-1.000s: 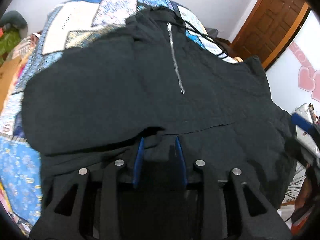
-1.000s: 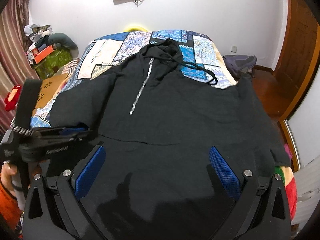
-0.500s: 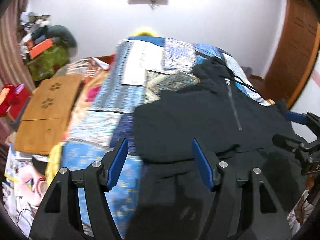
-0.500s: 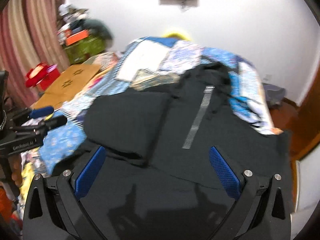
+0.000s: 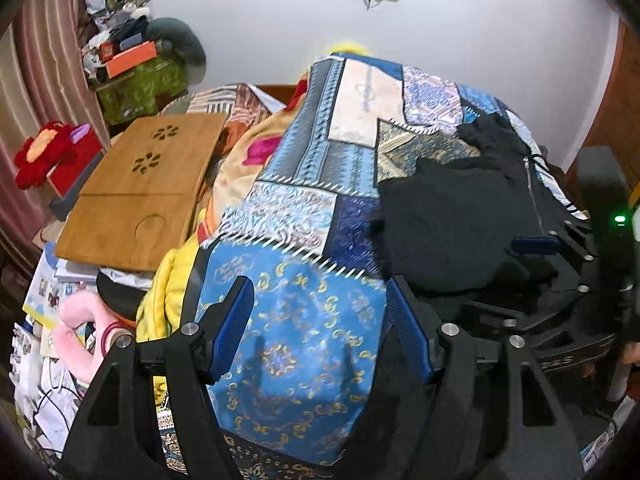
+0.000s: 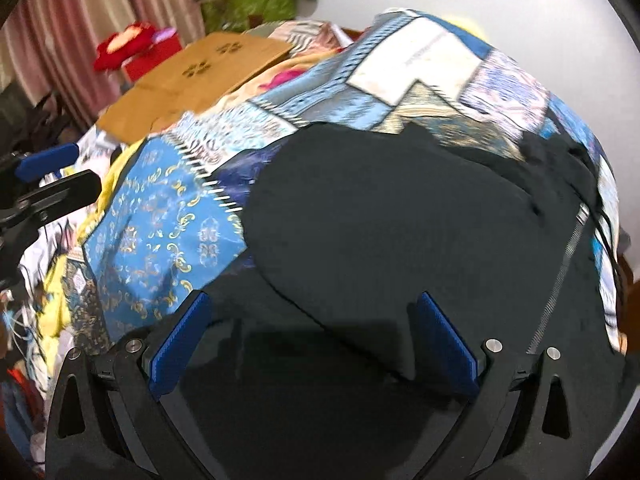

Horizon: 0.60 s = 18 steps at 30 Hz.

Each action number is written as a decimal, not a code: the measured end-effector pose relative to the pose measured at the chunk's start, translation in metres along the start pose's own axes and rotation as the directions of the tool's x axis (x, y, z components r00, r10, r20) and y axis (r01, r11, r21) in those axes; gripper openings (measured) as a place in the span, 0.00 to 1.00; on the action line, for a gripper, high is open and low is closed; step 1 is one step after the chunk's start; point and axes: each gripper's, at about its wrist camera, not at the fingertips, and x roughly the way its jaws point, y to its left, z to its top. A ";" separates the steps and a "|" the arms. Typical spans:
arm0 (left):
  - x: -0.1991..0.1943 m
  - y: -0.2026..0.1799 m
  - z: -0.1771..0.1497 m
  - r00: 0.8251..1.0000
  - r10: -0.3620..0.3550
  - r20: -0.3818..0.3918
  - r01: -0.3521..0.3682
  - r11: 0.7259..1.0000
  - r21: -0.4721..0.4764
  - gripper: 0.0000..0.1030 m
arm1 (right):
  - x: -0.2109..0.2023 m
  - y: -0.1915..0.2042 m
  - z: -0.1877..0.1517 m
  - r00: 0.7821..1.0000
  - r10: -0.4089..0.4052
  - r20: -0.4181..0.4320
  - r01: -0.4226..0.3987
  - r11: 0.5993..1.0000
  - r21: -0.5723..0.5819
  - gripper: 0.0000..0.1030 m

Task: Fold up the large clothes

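A black zip hoodie (image 6: 400, 240) lies spread on the bed, its left sleeve folded in over the chest; it also shows at the right of the left wrist view (image 5: 460, 216). My left gripper (image 5: 320, 320) is open and empty, over the blue quilt (image 5: 296, 320) left of the hoodie. My right gripper (image 6: 312, 340) is open and empty, low over the hoodie's lower left part. The right gripper also shows in the left wrist view (image 5: 560, 264), and the left gripper at the left edge of the right wrist view (image 6: 44, 184).
A patchwork quilt (image 6: 168, 224) covers the bed. A wooden lap board (image 5: 140, 192) lies left of the bed among blankets and clutter. A green box (image 5: 140, 84) and curtains stand at the far left. A wall is behind.
My left gripper let go of the hoodie, opened, and swung left over the quilt. The right gripper also turned left, staying open. The left sleeve now lies folded over the chest.
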 end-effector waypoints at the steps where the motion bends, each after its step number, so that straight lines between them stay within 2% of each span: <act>1: 0.002 0.003 -0.001 1.000 0.000 -0.005 0.000 1.000 -0.003 0.65 | 0.008 0.006 0.004 1.000 -0.003 -0.011 0.003 1.000 -0.024 0.98; 5: 0.010 0.009 -0.006 1.000 0.006 -0.025 -0.006 1.000 -0.016 0.66 | 0.033 0.015 0.015 0.998 -0.014 -0.061 0.009 0.997 -0.077 0.98; 7: 0.014 0.012 -0.008 0.999 0.005 -0.034 -0.006 1.000 -0.027 0.65 | 0.046 0.018 0.018 0.996 -0.060 -0.073 0.052 0.993 -0.110 0.93; 9: 0.017 0.014 -0.010 0.999 -0.002 -0.041 0.000 0.999 -0.039 0.66 | 0.053 0.020 0.018 0.992 -0.110 -0.067 0.099 0.984 -0.147 0.83; 10: 0.019 0.015 -0.010 0.999 -0.005 -0.046 0.003 0.999 -0.044 0.66 | 0.056 0.021 0.018 0.989 -0.138 -0.058 0.127 0.978 -0.167 0.74; 12: 0.021 0.015 -0.012 0.998 -0.008 -0.055 0.005 0.999 -0.049 0.66 | 0.055 0.019 0.016 0.988 -0.148 -0.040 0.139 0.973 -0.183 0.66; 13: 0.023 0.015 -0.012 0.998 -0.009 -0.060 0.006 0.999 -0.050 0.66 | 0.053 0.017 0.016 0.990 -0.138 -0.031 0.130 0.976 -0.176 0.56; 14: 0.024 0.014 -0.013 0.998 -0.012 -0.064 0.008 0.999 -0.052 0.66 | 0.048 0.015 0.016 0.993 -0.118 -0.019 0.114 0.980 -0.164 0.41; 15: 0.026 0.012 -0.014 0.997 -0.016 -0.071 0.012 0.999 -0.052 0.66 | 0.043 0.014 0.017 0.996 -0.090 -0.012 0.087 0.985 -0.150 0.33; 16: 0.027 0.011 -0.014 0.997 -0.019 -0.075 0.015 0.999 -0.052 0.66 | 0.034 0.011 0.016 0.998 -0.063 -0.002 0.063 0.990 -0.126 0.26; 18: 0.030 0.006 -0.016 0.996 -0.026 -0.085 0.022 0.999 -0.047 0.66 | 0.016 0.001 0.016 0.999 -0.005 0.034 0.007 0.998 -0.065 0.23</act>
